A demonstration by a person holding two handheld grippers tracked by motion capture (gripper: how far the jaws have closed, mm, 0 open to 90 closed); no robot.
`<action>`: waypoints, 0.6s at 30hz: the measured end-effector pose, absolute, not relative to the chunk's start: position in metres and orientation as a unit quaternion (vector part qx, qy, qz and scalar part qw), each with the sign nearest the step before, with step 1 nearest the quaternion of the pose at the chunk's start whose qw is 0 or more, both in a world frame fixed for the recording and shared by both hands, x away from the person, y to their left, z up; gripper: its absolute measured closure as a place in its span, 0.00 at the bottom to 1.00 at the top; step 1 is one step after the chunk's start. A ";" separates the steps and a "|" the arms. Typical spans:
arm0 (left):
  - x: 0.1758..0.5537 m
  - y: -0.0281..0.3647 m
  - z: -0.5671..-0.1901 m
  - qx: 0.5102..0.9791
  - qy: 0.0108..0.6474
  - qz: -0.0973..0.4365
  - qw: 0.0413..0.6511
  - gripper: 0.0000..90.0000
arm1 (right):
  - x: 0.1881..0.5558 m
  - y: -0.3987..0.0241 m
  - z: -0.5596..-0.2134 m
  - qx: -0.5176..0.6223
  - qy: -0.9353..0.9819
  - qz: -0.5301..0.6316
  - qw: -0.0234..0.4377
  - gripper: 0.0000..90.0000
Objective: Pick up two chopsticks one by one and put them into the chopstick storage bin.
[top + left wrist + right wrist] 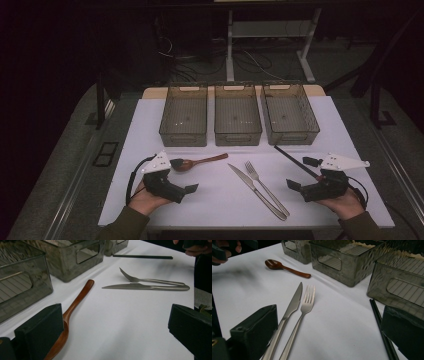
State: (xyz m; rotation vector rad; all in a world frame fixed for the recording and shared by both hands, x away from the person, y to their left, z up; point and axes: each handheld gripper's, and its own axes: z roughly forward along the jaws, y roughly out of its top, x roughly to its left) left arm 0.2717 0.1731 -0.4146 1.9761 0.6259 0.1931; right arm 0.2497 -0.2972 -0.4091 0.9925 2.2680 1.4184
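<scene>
1. On the white bench [220, 200], at its near edge, a person holds a set of tongs in each hand, and both sets stand spread as wide as they go, with nothing between them.
2. Left tongs [184, 176] sit at the near left; they are released and grasp nothing.
3. Just beside them lies a brown wooden spoon [197, 162], its bowl close to the far jaw of the left tongs and its handle pointing away to the right; in the left gripper view the bowl of the spoon [75, 312] passes behind the left-hand jaw, and I cannot tell whether the two touch.
4. Right tongs [303, 173] sit at the near right, likewise released and holding nothing.
5. Black chopsticks [295, 161] lie slanted on the bench and run in between the jaws of the right tongs; in the right gripper view the chopsticks [384, 337] lie just beside the right-hand jaw, unclamped.
6. Between the two hands, a steel knife [255, 189] and a steel fork [265, 187] lie side by side, slanted, their handles close together at the near end.
7. Beyond the cutlery, three smoky see-through bins [238, 137] stand in a row across the far half of the bench.
</scene>
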 end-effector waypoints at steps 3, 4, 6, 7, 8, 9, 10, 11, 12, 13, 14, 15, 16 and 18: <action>0.270 0.174 -0.416 0.819 0.260 0.081 0.505 0.00 | 0.250 -0.298 -0.407 0.344 0.789 0.487 0.146 0.01; 0.270 0.174 -0.415 0.820 0.257 0.082 0.505 0.00 | 0.250 -0.299 -0.405 0.346 0.789 0.487 0.146 0.01; 0.270 0.174 -0.415 0.821 0.255 0.084 0.503 0.00 | 0.252 -0.301 -0.403 0.346 0.789 0.487 0.143 0.01; 0.270 0.175 -0.415 0.822 0.254 0.083 0.503 0.00 | 0.253 -0.302 -0.402 0.350 0.789 0.485 0.142 0.01; 0.270 0.175 -0.416 0.822 0.256 0.083 0.502 0.00 | 0.254 -0.303 -0.402 0.351 0.788 0.485 0.142 0.01; 0.270 0.175 -0.416 0.821 0.258 0.083 0.503 0.00 | 0.255 -0.305 -0.401 0.353 0.790 0.480 0.144 0.01; 0.271 0.176 -0.416 0.821 0.258 0.085 0.503 0.00 | 0.256 -0.307 -0.400 0.354 0.790 0.479 0.146 0.01; 0.271 0.175 -0.416 0.821 0.258 0.085 0.503 0.00 | 0.256 -0.308 -0.400 0.354 0.790 0.478 0.149 0.01; 0.271 0.175 -0.417 0.821 0.258 0.085 0.503 0.00 | 0.256 -0.308 -0.400 0.354 0.790 0.478 0.149 0.01; 0.271 0.175 -0.417 0.822 0.258 0.085 0.501 0.00 | 0.258 -0.311 -0.399 0.355 0.790 0.477 0.150 0.01; 0.270 0.175 -0.417 0.822 0.258 0.084 0.501 0.00 | 0.259 -0.312 -0.399 0.356 0.790 0.476 0.151 0.01; 0.270 0.175 -0.417 0.822 0.258 0.084 0.501 0.00 | 0.259 -0.312 -0.399 0.356 0.790 0.476 0.151 0.01; 0.270 0.176 -0.417 0.823 0.256 0.085 0.500 0.00 | 0.261 -0.313 -0.399 0.353 0.792 0.476 0.149 0.01; 0.270 0.176 -0.417 0.823 0.257 0.083 0.500 0.00 | 0.262 -0.314 -0.399 0.352 0.793 0.475 0.147 0.01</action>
